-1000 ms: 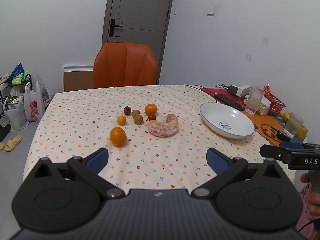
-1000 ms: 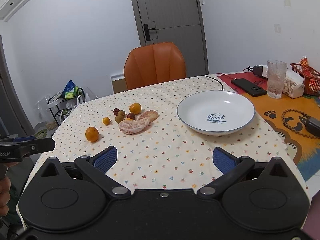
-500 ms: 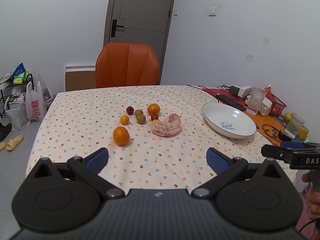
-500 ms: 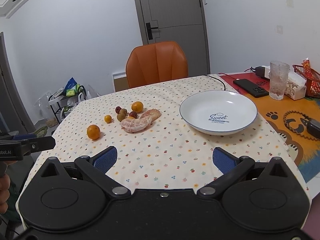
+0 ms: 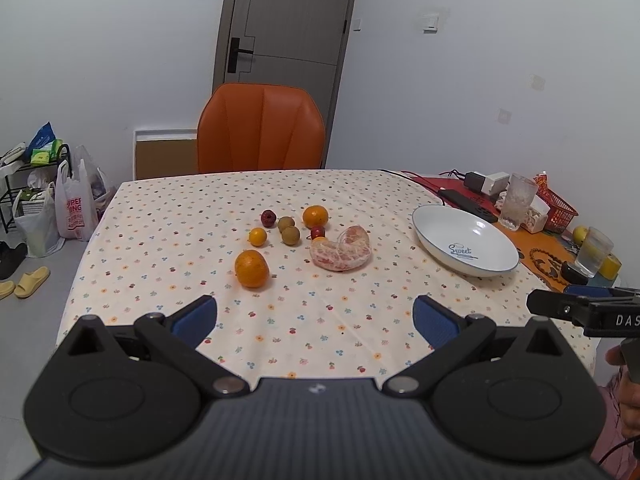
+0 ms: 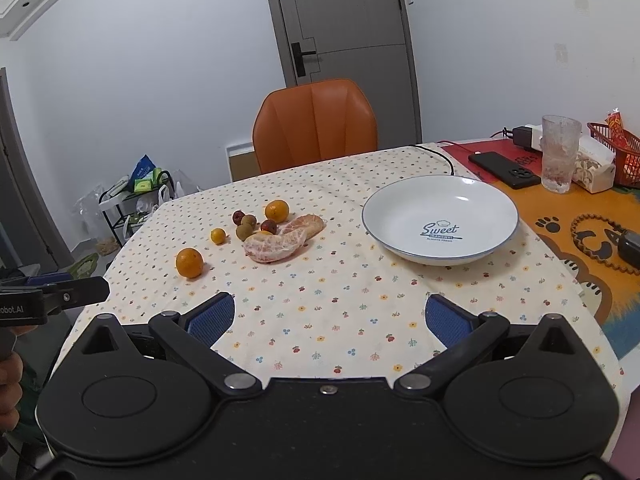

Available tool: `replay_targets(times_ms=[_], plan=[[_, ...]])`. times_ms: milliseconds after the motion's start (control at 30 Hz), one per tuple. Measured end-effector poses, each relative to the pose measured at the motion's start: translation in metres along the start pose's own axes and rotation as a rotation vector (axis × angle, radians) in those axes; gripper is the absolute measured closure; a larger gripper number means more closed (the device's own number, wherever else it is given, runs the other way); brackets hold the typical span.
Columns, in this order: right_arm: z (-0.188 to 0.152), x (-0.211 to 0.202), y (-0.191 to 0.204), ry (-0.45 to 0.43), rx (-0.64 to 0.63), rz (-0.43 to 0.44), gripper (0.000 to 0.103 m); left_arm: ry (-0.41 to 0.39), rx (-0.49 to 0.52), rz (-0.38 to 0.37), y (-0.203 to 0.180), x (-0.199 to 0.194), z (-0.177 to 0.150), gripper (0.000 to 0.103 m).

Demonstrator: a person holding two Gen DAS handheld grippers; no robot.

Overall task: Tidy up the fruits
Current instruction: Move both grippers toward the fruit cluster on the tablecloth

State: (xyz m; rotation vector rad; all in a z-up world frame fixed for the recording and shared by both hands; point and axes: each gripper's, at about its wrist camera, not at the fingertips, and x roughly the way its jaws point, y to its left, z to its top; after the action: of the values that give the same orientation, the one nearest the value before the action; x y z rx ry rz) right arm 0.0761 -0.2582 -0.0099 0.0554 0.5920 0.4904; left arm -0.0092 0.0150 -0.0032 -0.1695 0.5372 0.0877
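Several fruits lie on the flowered tablecloth: a large orange (image 5: 251,268) (image 6: 189,263) nearest me, a small orange (image 5: 257,236), another orange (image 5: 315,216) (image 6: 277,211), two brown fruits (image 5: 290,235), two dark red fruits (image 5: 268,218), and a peeled pomelo piece (image 5: 342,251) (image 6: 280,239). An empty white plate (image 5: 440,220) (image 6: 380,208) stands to the right. My left gripper (image 5: 315,322) is open and empty over the near table edge. My right gripper (image 6: 331,318) is open and empty, in front of the plate.
An orange chair (image 5: 260,128) stands at the far side of the table. At the right are a glass (image 6: 559,158), a phone (image 6: 505,175), a red basket (image 6: 614,152) and a charger. Bags and a rack (image 5: 44,200) stand on the floor at left.
Both grippers have shifted slightly; the fruits and plate appear a little further right in each view. Nothing on the table moved.
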Motion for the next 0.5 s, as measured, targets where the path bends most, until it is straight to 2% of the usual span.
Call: replay_targets(times_ms=[500], plan=[[-0.0009, 0.0066, 0.0051, 0.009, -0.021, 0.013, 0.0, 0.004, -0.01, 0.012, 0.0087, 0.0043, -0.0037, 0.0]])
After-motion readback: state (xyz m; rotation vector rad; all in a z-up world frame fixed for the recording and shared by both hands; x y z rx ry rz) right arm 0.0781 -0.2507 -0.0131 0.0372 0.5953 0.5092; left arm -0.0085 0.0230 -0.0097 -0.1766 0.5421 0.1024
